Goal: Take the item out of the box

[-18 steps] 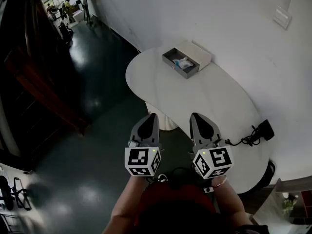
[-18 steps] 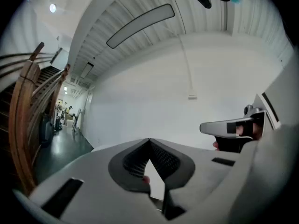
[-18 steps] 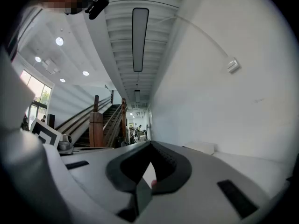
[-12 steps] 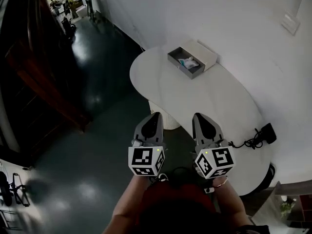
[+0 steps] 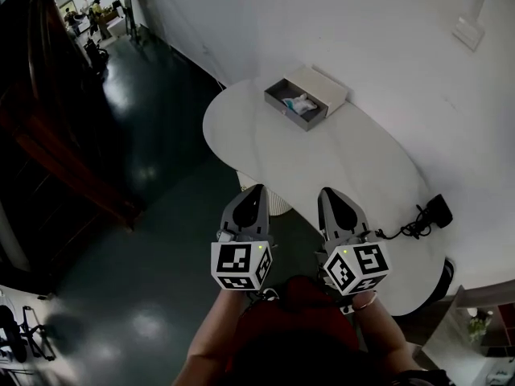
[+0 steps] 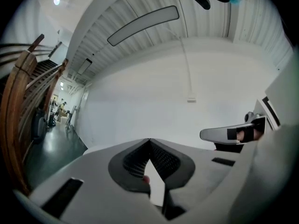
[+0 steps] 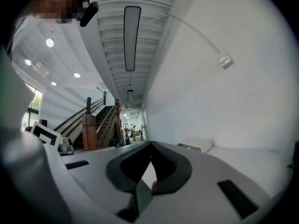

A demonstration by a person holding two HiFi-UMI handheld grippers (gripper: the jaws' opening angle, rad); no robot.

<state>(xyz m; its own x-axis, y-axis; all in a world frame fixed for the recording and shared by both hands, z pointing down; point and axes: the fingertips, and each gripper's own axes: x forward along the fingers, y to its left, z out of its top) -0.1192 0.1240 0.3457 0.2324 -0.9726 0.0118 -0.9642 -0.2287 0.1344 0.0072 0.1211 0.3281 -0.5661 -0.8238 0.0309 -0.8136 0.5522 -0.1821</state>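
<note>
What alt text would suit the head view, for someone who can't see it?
From above: a person holds the left claw and right claw, both shut and empty, near a white table. At its far end sits an open box with a small item inside.

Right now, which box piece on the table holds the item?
The grey open tray, with the pale item lying in it. The white piece beside it shows only a closed top.

The white rounded table (image 5: 338,159) lies ahead of my left gripper (image 5: 255,191) and right gripper (image 5: 327,193), against the white wall (image 5: 386,47). The open grey box (image 5: 279,103) sits at its far end (small pale item (image 5: 302,103) inside); the black cabled charger (image 5: 438,211) lies at its right edge.
</note>
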